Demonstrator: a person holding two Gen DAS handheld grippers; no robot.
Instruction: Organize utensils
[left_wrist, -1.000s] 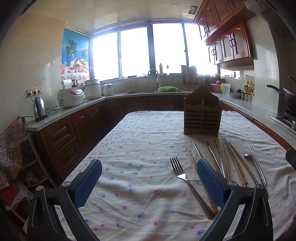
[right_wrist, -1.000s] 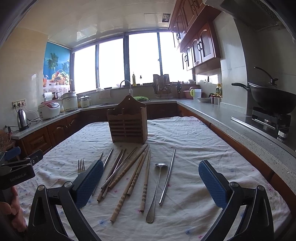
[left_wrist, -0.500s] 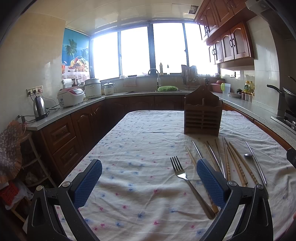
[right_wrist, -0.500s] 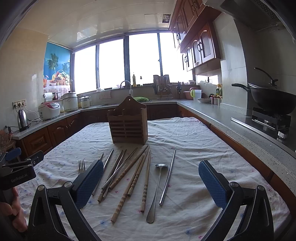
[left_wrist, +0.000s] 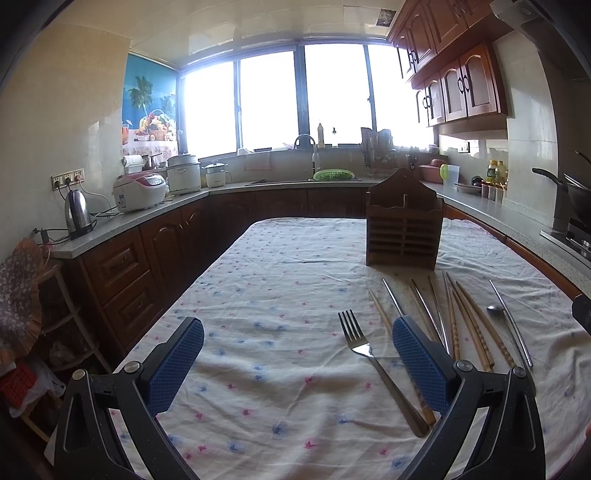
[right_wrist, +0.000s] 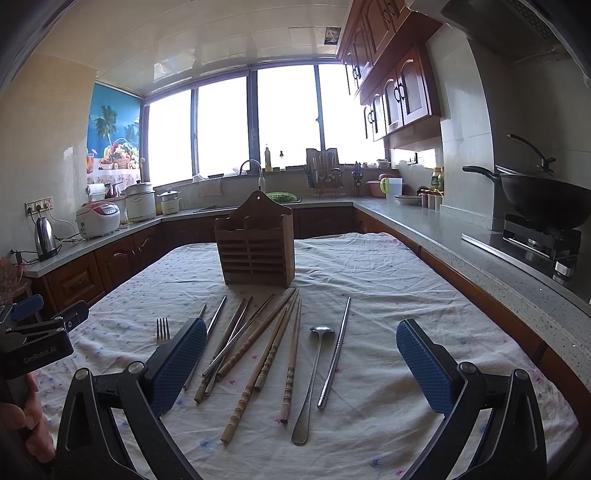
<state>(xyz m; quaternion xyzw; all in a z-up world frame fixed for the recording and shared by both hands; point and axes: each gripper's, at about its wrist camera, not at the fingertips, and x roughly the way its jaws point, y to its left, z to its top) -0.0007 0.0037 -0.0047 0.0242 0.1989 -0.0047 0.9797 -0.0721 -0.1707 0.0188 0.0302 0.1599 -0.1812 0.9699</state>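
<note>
The left gripper (left_wrist: 297, 363) is spread wide and holds nothing above the cloth-covered tabletop (left_wrist: 258, 295). A fork (left_wrist: 373, 363) lies just inside its right finger, tines pointing away, with the chopsticks (left_wrist: 461, 325) beyond that finger. The right gripper (right_wrist: 301, 367) also has its fingers well apart and empty; between them lie wooden chopsticks (right_wrist: 273, 350), a steel spoon (right_wrist: 312, 376) and a metal chopstick (right_wrist: 334, 354). Past both grippers a wooden utensil holder (right_wrist: 256, 245) stands upright. Only the right wrist view shows the left gripper from outside, at its left edge, and a wok (right_wrist: 543, 199) on the stove. Only the left wrist view shows the whole fork.
</note>
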